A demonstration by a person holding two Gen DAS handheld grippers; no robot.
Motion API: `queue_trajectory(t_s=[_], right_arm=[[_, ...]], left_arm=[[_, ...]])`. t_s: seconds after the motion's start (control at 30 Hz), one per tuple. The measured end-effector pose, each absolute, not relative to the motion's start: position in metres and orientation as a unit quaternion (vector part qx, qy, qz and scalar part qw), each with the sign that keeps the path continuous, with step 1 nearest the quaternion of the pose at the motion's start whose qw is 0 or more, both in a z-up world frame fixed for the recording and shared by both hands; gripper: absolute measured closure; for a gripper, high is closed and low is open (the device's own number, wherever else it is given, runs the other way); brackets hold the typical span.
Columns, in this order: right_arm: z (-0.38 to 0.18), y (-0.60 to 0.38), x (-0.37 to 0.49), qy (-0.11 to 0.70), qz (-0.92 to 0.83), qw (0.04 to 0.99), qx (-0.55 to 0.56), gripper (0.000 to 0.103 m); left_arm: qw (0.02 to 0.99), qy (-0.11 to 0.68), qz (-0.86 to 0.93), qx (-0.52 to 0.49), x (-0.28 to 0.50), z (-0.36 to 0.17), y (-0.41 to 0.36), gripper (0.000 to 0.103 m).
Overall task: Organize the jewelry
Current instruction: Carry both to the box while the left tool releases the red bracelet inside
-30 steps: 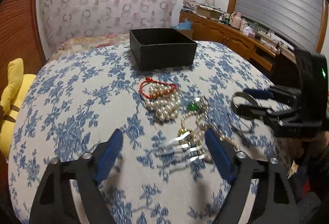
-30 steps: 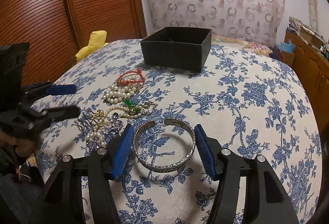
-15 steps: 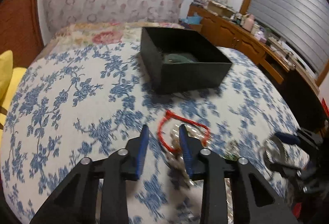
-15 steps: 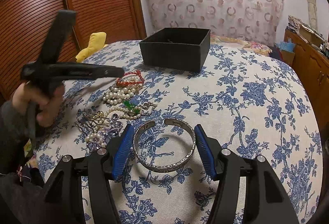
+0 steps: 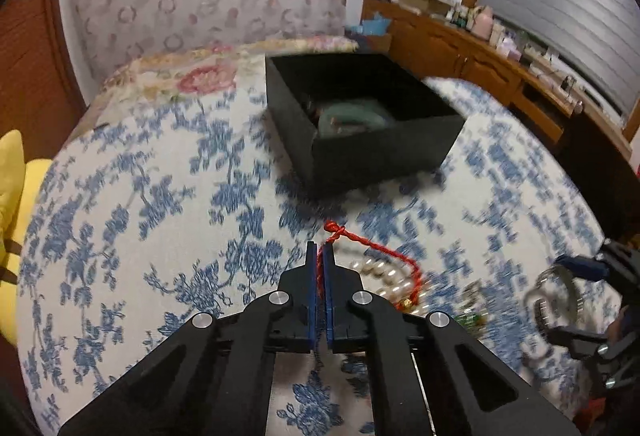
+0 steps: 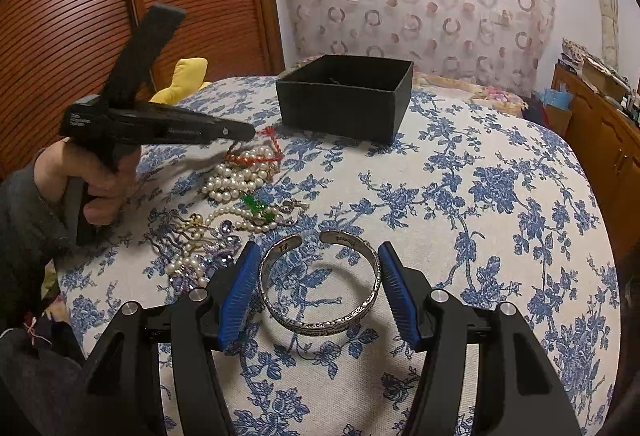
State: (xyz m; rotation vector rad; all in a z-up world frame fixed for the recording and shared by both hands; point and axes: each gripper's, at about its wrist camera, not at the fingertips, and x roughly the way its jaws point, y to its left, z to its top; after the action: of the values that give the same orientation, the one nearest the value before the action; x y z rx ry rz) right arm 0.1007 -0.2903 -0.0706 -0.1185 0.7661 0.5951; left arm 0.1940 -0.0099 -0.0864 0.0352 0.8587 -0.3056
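The red cord bracelet (image 5: 374,247) lies on the blue-flowered cloth (image 5: 132,195), just in front of the black box (image 5: 384,151), and I have 1 strand of it pinched: my left gripper (image 5: 320,256) has just closed, its 2 blue pads pressed together with the red cord between them. The knotted end of the cord sticks out past the tips toward the box, and the rest loops off to the right over a heap of pearl strands (image 6: 236,179). From the right wrist view the left gripper (image 6: 250,133) shows side-on, held in a hand (image 6: 100,179) above that heap.

My right gripper (image 6: 314,272) stands open around the silver cuff bangle (image 6: 320,284), 1 pad on each side; I cannot tell whether either pad touches the metal. The bangle lies flat on the cloth, its gap facing the box. Just left of it sits a tangle of beads with green stones (image 6: 260,209). Inside the box something pale green (image 5: 352,115) shows, blurred.
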Motion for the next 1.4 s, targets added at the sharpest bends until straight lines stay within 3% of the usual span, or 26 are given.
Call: queue_trajectory(t_s=[0.47, 1.13, 1.17, 1.2, 1.27, 1.33, 1.4], right_arm=[[-0.022, -0.274, 0.141, 0.320, 0.293, 0.898, -0.068, 0.040], [-0.013, -0.251, 0.284, 0.311, 0.322, 0.891, -0.079, 0.040], [-0.014, -0.250, 0.288, 0.312, 0.324, 0.889, -0.080, 0.040], [-0.017, -0.248, 0.294, 0.316, 0.327, 0.887, -0.082, 0.040], [-0.020, -0.244, 0.301, 0.320, 0.330, 0.884, -0.085, 0.040], [-0.024, -0.241, 0.306, 0.324, 0.332, 0.882, -0.089, 0.040], [-0.027, -0.237, 0.309, 0.327, 0.333, 0.879, -0.094, 0.040]], left_arm=[[0.931, 0.324, -0.168, 0.003, 0.193, 0.000, -0.019, 0.101], [0.924, 0.341, -0.171, -0.008, 0.278, -0.034, -0.025, 0.101], [0.925, 0.339, -0.170, -0.008, 0.278, -0.034, -0.025, 0.096], [0.926, 0.338, -0.169, -0.009, 0.278, -0.034, -0.024, 0.080], [0.930, 0.334, -0.155, -0.004, 0.278, -0.034, -0.022, 0.062], [0.932, 0.330, -0.152, 0.000, 0.277, -0.035, -0.018, 0.058], [0.933, 0.331, -0.144, 0.004, 0.277, -0.036, -0.015, 0.045]])
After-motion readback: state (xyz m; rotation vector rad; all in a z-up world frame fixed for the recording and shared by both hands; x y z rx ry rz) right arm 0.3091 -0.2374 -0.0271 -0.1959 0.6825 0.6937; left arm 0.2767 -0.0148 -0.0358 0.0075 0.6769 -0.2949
